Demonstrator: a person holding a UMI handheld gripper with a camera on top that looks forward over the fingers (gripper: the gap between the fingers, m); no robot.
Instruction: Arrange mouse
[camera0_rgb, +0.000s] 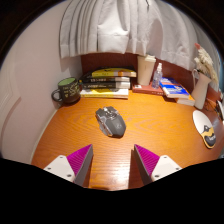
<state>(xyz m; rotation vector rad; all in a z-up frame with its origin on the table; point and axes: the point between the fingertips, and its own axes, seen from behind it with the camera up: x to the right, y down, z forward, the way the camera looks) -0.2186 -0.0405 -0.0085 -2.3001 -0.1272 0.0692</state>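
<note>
On the wooden desk, a grey mouse lay beyond the gripper, whose fingers stood apart, holding nothing, near a mug.

The mouse lies on the desk, ahead of the spread fingers. Behind it sit books, with a mug to their left and a bottle right.

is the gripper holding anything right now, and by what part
Nothing is held. The gripper has its jaws open and empty; the mouse lies on the table just ahead.
</note>
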